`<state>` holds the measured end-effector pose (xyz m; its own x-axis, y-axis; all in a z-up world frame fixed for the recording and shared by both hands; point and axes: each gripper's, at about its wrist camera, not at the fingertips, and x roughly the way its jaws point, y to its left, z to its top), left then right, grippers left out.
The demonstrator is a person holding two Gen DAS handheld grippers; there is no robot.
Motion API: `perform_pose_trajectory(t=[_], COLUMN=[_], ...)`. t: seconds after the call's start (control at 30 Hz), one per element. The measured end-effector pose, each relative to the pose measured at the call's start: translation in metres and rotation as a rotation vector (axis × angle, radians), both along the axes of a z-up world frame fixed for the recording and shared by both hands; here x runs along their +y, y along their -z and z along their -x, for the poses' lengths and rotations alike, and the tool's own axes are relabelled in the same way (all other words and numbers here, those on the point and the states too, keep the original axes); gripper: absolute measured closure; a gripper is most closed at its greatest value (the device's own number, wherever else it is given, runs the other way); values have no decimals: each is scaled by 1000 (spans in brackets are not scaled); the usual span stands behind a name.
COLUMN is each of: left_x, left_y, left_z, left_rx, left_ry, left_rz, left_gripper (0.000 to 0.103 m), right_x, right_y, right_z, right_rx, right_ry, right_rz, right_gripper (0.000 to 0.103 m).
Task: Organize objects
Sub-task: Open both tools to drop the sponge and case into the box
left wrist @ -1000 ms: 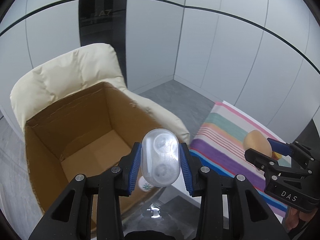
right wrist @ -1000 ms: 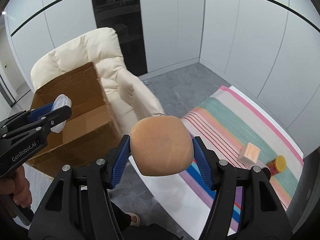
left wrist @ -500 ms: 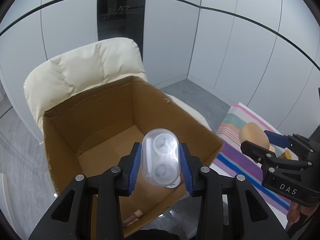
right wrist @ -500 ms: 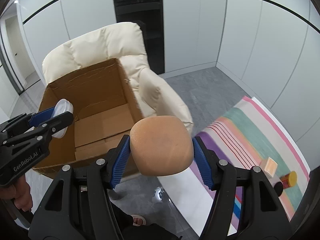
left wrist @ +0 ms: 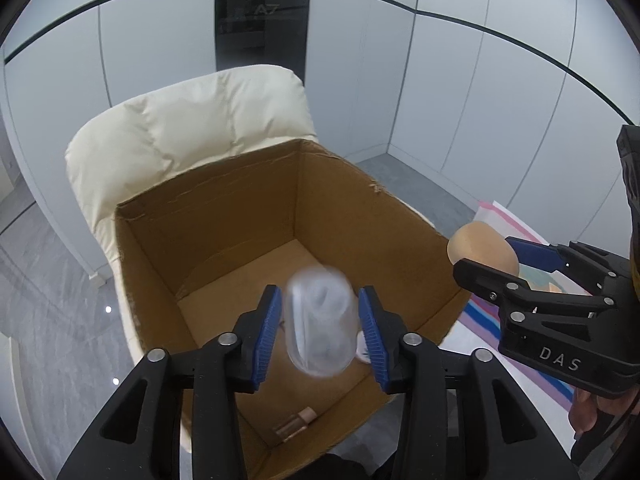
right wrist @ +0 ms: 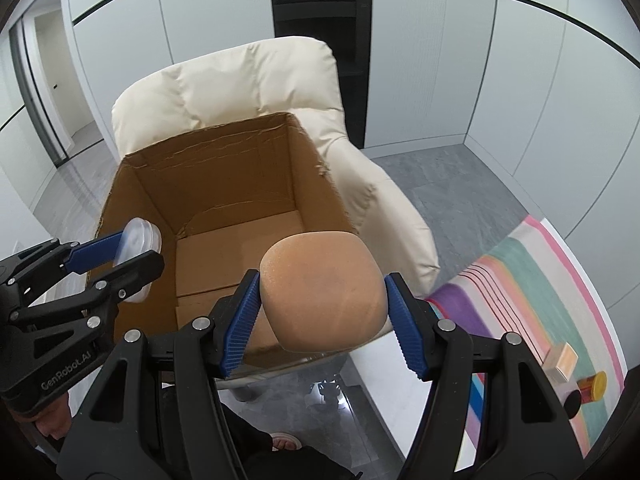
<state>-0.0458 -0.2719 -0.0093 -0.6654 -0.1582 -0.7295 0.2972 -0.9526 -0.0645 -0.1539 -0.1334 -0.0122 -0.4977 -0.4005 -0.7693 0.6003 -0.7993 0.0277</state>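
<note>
Over the box: both hands are hanging above the open cardboard box that is sitting on the cream armchair.
Left tongs: the left gripper is loosening; its jaws have just been opening, and the clear plastic case is blurring between the blue pads, seemingly slipping free and no longer pinched.
Right tongs: the right gripper is clenching the tan bun, one blue pad pressing on each side of it.
Where the things are: the case is dropping over the middle of the box's floor; the bun is hovering over the box's near right corner, by the rim.
Already inside: a small wooden-looking piece is lying by the near wall, and something white is peeking out behind the left gripper's right pad.
Risk, case: it is falling from above the rim, so I judge it could bounce, land on the piece below, or pop open if its lid is loose.
Risk, bun: it is sitting near the rim; letting go here could send it onto the edge and over to the floor or the striped mat.
Risk, squeeze: the bun looks soft, so a hard grip is probably denting it.
Risk, crowding: the grippers are working close together over one opening and could knock each other.
</note>
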Motion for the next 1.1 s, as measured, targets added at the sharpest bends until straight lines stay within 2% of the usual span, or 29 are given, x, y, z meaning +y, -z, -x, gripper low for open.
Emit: perform_pose_trajectory(t=[0.07,0.27,0.37,0.47,0.77,0.87,1.1], left_x=[-6,-33,-43,-51,-70,-73,-69], left_y=[-1,-4,-6,-7,-7,-7,-6], left_z=[-4,-16,-23,-28,-39,-40,-38], left_rx=[4,8,25,31,31,32,32], left_ry=[-19,-99,-150,-183,-234,-241,-242], left_rz=[4,-8,24,49,57,55,70], left_gripper=[44,22,10,3,2,2,2], right_x=[-7,-29,-39,-50,-74,-76,-66], right_y=[1,8,9,10,13,14,10], right_z=[-1,-3,-5,-7,-10,-9,-6], right_rx=[-1,-12,-18,-23,-37,-37,-30], right_ry=[-9,-44,-61,-79,-109,-97,-61], right_rz=[-5,-31,-36,-41,-46,-49,-31], right_gripper=[38,38,38,38,33,21,9])
